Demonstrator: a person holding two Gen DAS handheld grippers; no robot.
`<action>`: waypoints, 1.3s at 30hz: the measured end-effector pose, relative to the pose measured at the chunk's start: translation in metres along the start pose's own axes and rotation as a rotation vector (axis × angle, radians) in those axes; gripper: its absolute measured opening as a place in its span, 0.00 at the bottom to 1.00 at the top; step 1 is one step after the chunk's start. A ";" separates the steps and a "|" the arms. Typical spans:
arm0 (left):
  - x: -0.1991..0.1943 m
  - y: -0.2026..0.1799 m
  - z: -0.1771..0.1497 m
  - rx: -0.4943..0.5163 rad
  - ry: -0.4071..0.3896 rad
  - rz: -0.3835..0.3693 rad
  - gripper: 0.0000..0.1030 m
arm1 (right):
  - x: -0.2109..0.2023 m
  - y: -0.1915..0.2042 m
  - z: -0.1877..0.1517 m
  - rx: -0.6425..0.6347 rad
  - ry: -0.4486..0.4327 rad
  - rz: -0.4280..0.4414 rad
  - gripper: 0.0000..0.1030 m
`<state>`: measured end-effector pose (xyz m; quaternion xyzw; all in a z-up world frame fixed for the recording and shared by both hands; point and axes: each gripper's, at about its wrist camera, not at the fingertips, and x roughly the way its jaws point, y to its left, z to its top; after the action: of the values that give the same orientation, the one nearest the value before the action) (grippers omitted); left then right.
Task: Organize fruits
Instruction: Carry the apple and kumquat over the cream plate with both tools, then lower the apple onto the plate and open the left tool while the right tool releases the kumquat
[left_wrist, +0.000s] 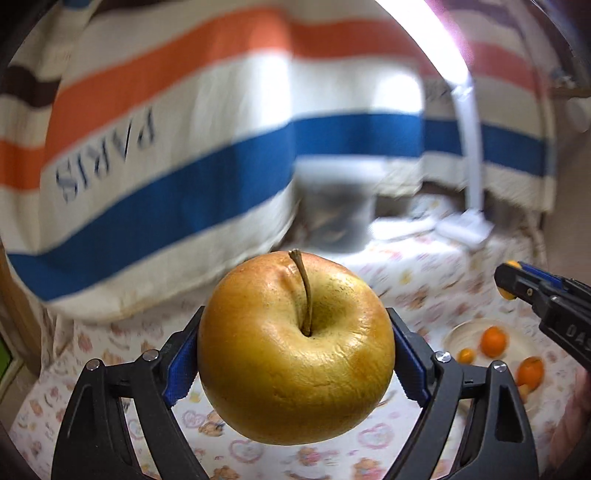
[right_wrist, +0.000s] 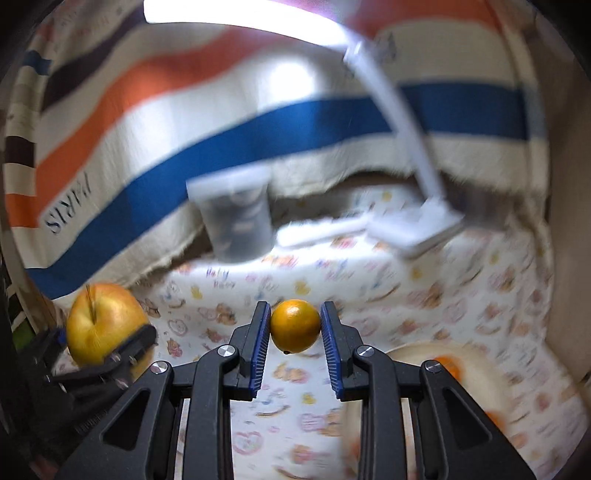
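Left wrist view
Left gripper (left_wrist: 295, 354): jaws clenched on a yellow apple (left_wrist: 295, 347), blue pads pressed to both its sides, stem pointing up toward the camera.
Apple's place: held up above the patterned tablecloth (left_wrist: 436, 280), not touching it.
Plate (left_wrist: 461, 332): pale, low on the right, holding small oranges (left_wrist: 494, 341).
Right gripper (left_wrist: 511, 282): comes in from the right edge above the plate; an orange bit shows at its tip.
Backdrop: a striped towel (left_wrist: 177, 155) lettered PARIS, a white lamp (left_wrist: 472, 147), a blurred grey cup (left_wrist: 340, 218).

Right wrist view
Right gripper (right_wrist: 295, 326): jaws grasping a small orange (right_wrist: 295, 325) between the blue pads, clear of the cloth.
Apple (right_wrist: 105, 325): at far left, in the left gripper (right_wrist: 107, 343).
Plate (right_wrist: 480, 369): lower right, blurred, with orange fruit in it.
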<state>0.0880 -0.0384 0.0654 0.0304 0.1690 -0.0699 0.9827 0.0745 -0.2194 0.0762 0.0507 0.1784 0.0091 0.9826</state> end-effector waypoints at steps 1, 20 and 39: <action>-0.007 -0.007 0.006 0.001 -0.004 -0.014 0.85 | -0.007 -0.009 0.003 -0.015 -0.006 -0.023 0.28; 0.046 -0.170 0.005 -0.022 0.259 -0.308 0.85 | 0.012 -0.188 -0.046 0.134 0.213 0.078 0.28; 0.108 -0.206 -0.034 -0.033 0.440 -0.350 0.85 | 0.059 -0.211 -0.076 0.244 0.402 0.087 0.28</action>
<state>0.1470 -0.2525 -0.0098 -0.0008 0.3818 -0.2278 0.8957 0.1026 -0.4200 -0.0369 0.1738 0.3677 0.0398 0.9127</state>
